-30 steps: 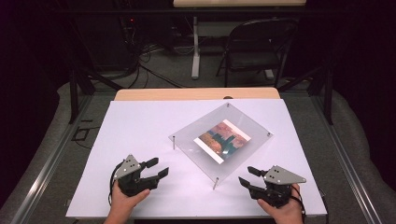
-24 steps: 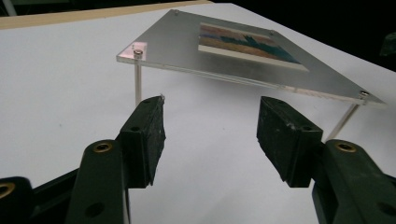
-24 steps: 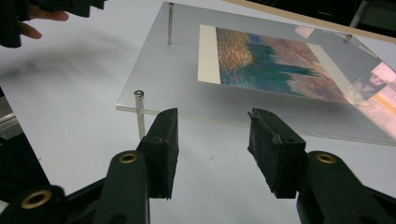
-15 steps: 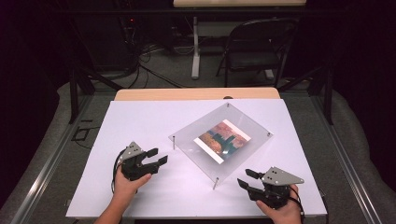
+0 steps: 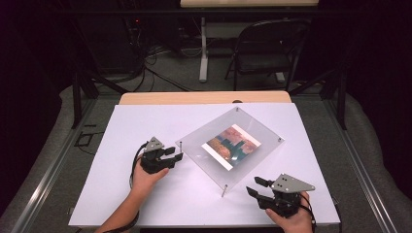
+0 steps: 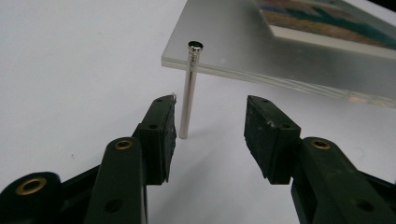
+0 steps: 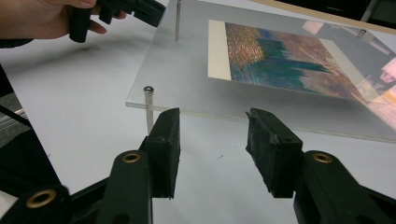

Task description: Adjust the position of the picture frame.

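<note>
Approach is the step in hand: left gripper [image 6: 210,128] jaws, spread and just closing, have the corner post [image 6: 189,91] of the acrylic frame [image 5: 232,147] between them untouched, so next they must pinch it, while right gripper [image 7: 212,149] jaws wait spread below the near edge.

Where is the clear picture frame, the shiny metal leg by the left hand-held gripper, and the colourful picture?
clear picture frame [image 5: 265,131], high view, on bare clear plate beside the print.
metal leg [image 6: 189,100], left gripper view, on the middle of the pin.
colourful picture [image 7: 280,58], right gripper view, on the middle of the print.
</note>
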